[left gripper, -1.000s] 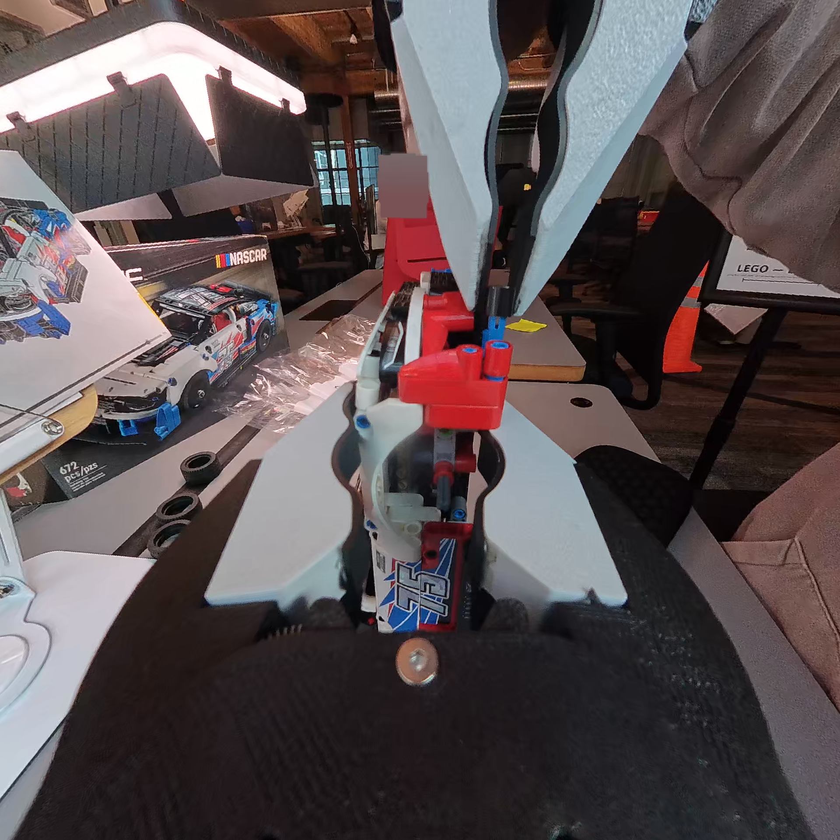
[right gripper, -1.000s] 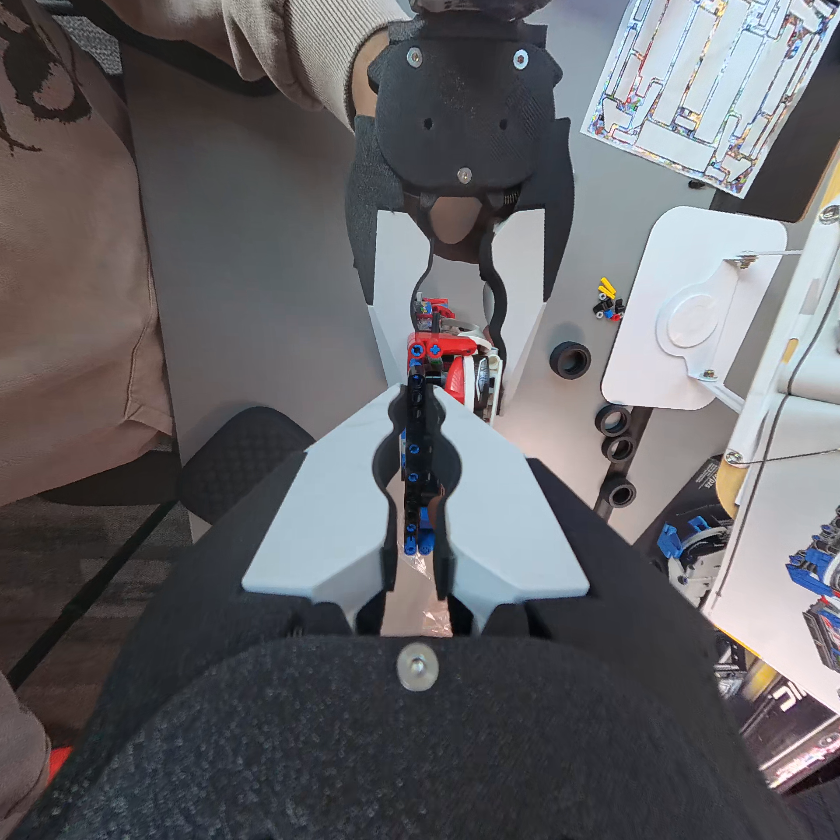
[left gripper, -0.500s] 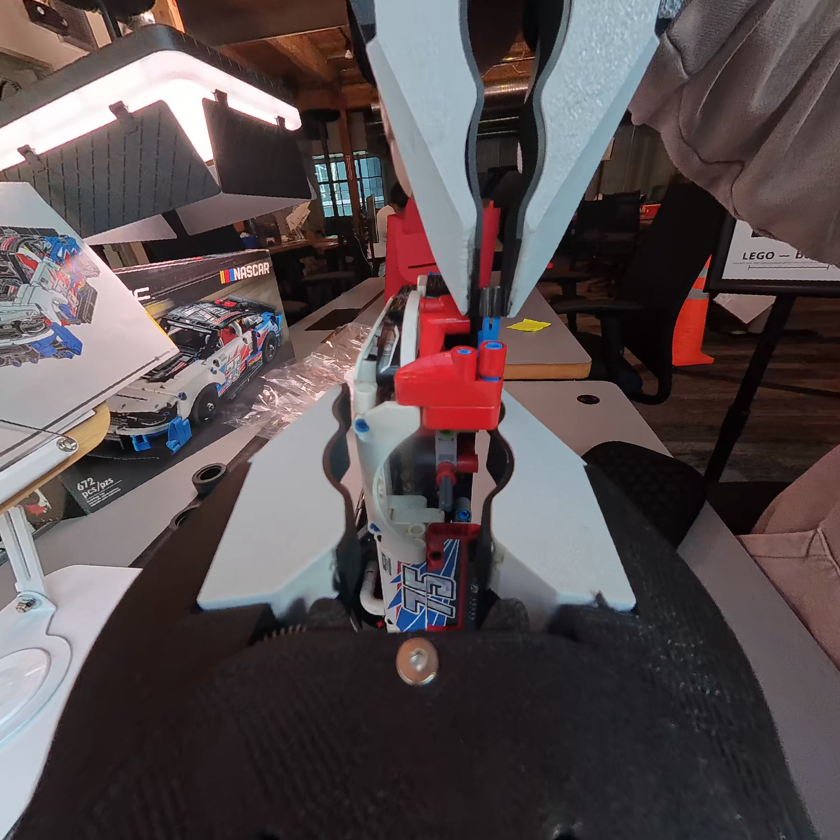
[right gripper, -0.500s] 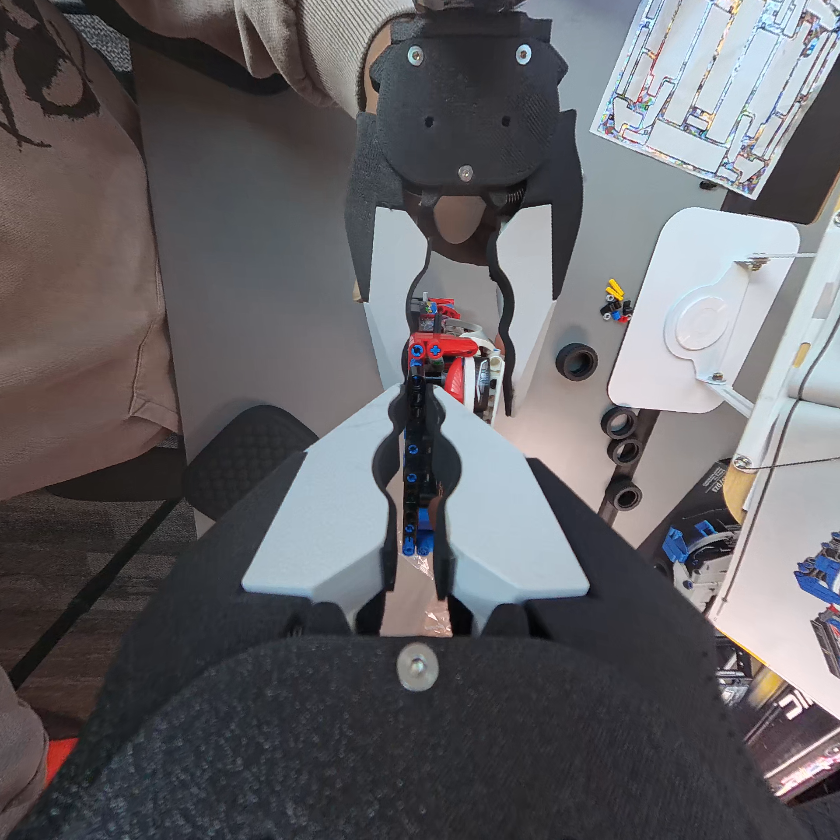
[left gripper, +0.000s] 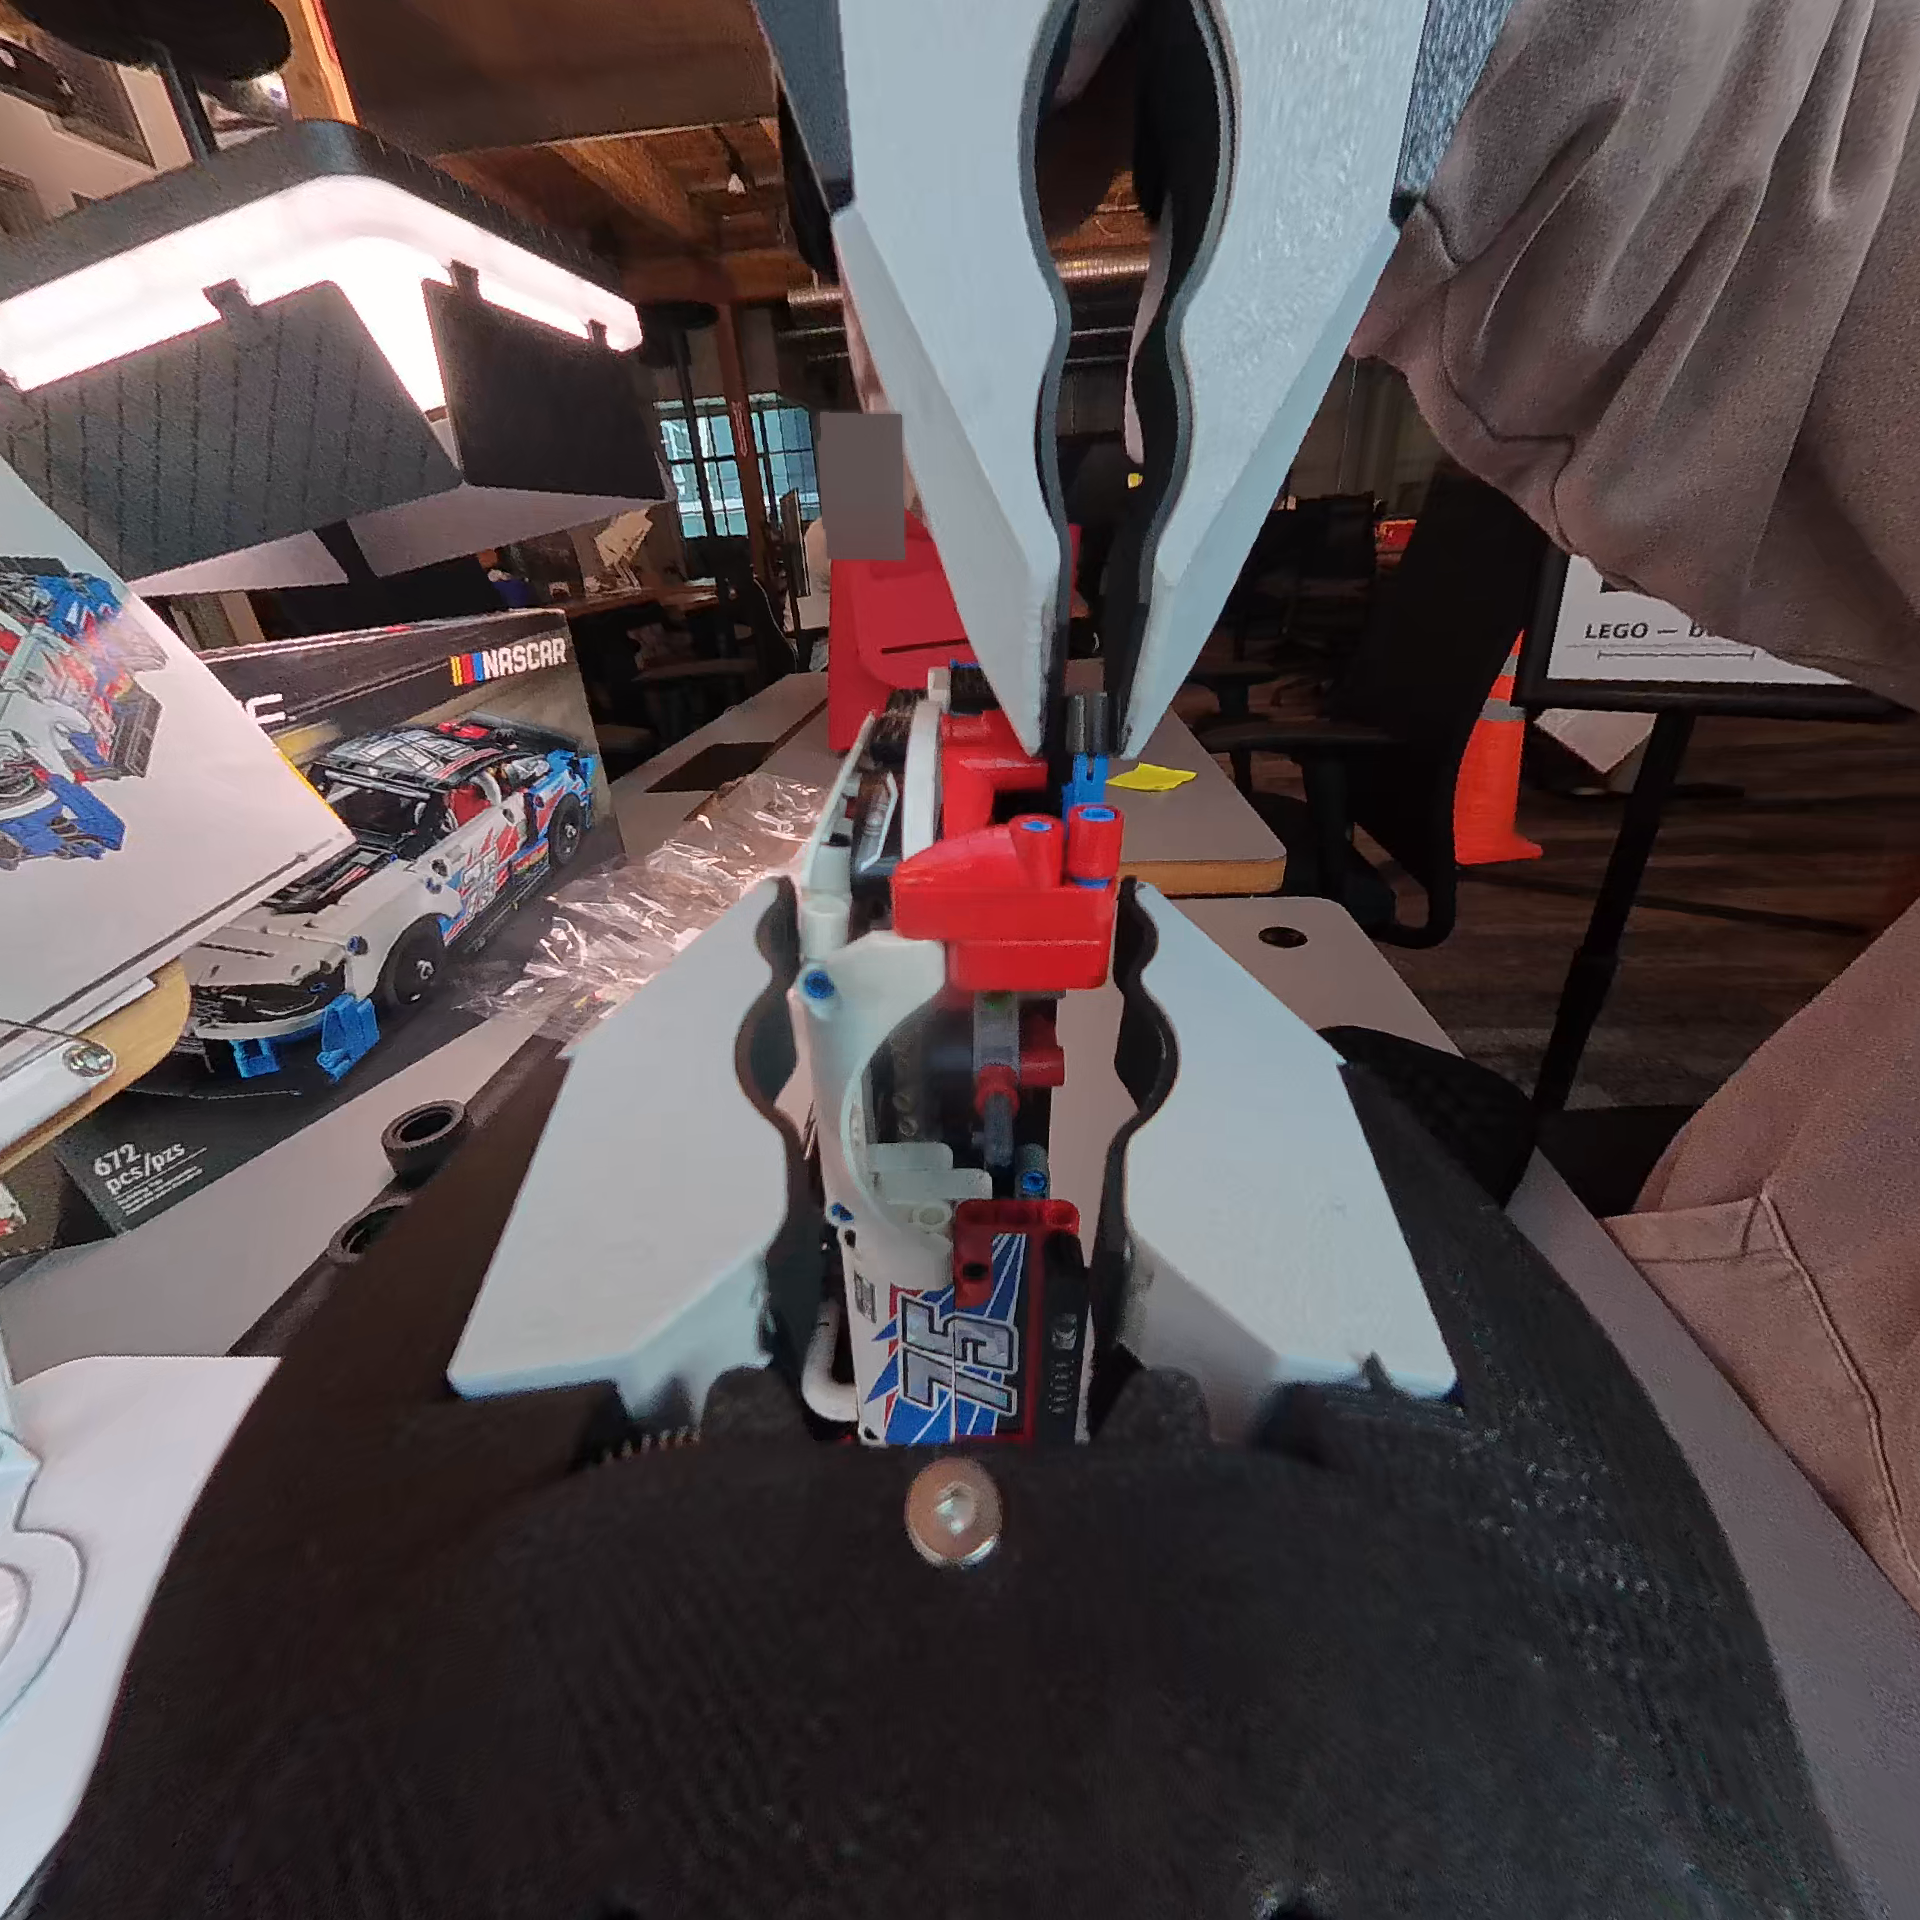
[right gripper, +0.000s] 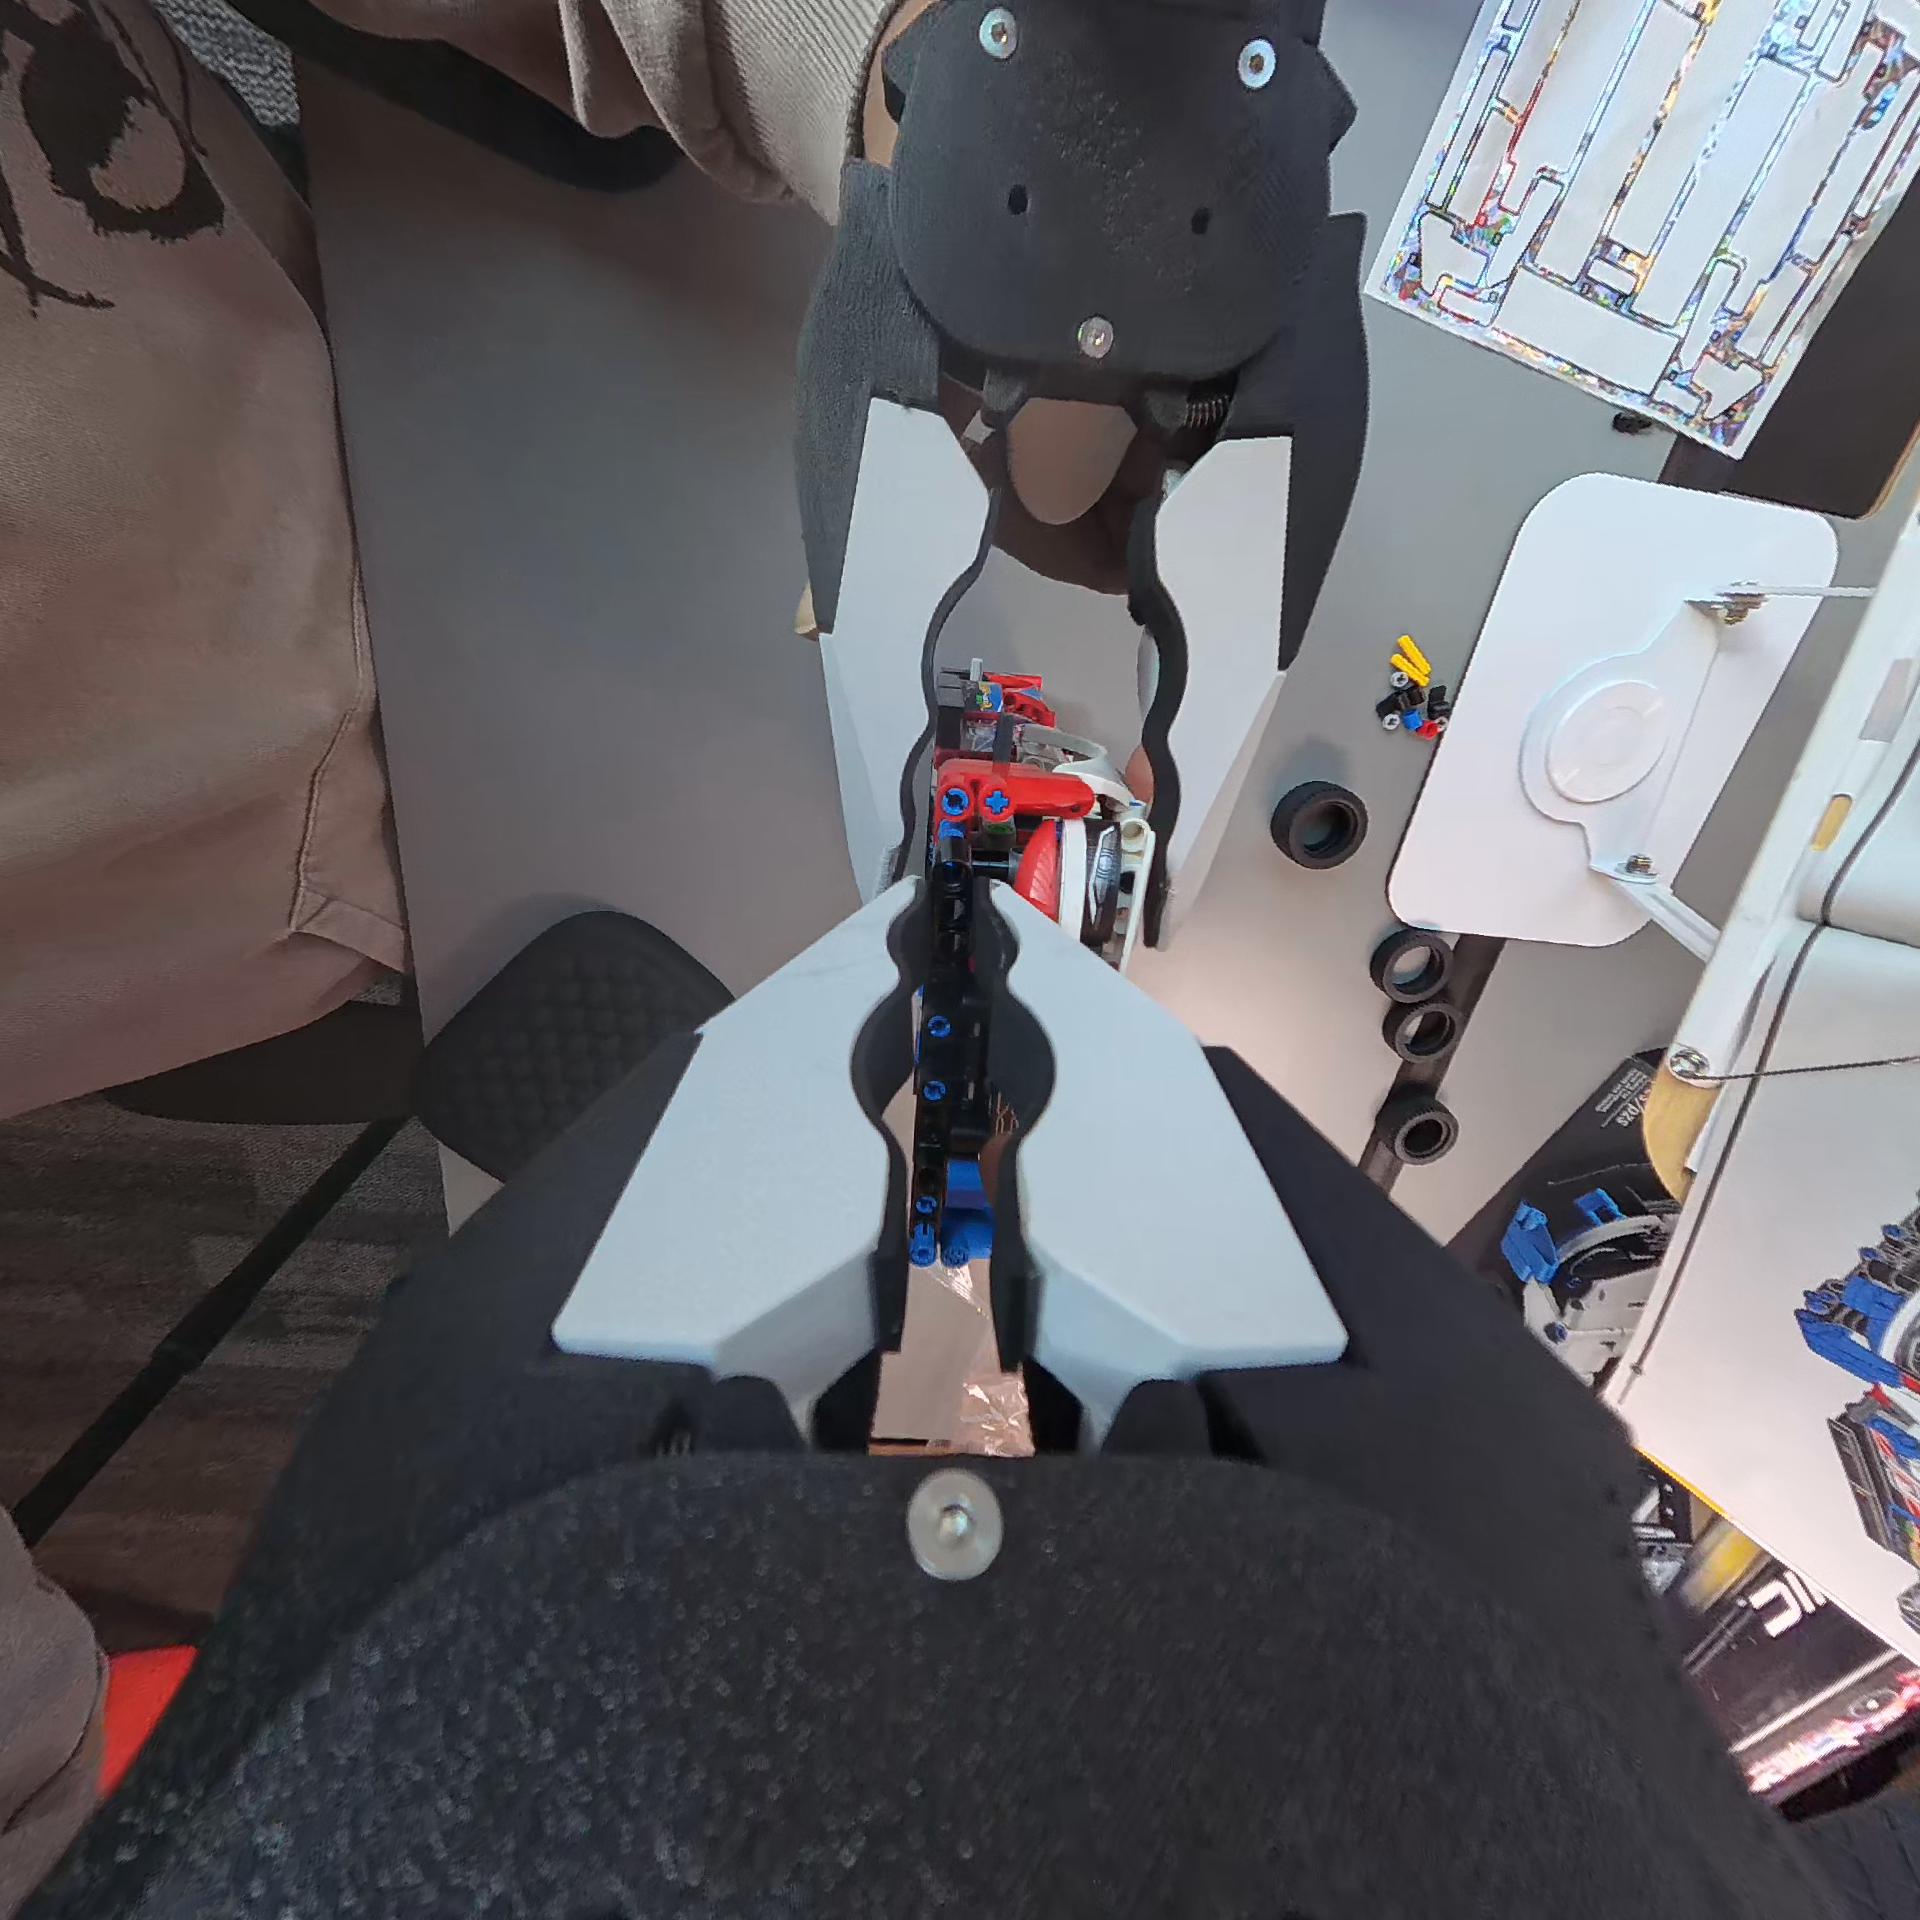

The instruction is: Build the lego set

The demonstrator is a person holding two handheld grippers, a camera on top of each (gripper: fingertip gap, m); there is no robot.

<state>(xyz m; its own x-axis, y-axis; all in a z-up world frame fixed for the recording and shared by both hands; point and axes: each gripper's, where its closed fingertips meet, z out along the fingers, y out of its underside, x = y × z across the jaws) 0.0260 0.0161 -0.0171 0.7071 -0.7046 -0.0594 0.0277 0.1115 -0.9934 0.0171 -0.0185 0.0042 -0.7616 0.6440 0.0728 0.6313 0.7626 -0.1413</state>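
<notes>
Both claws pinch: our left gripper (left gripper: pixel 951 1039) clamps the rigid car chassis (left gripper: pixel 956 1132), our right gripper (right gripper: pixel 951 914) the stiff, light black beam (right gripper: pixel 948 1049), best held mid-length.

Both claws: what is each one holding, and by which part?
The left claw clamps the part-built car across its sides, lengthwise between the fingers. The right claw pinches a black beam along its flat sides, its far end meeting the car.
</notes>
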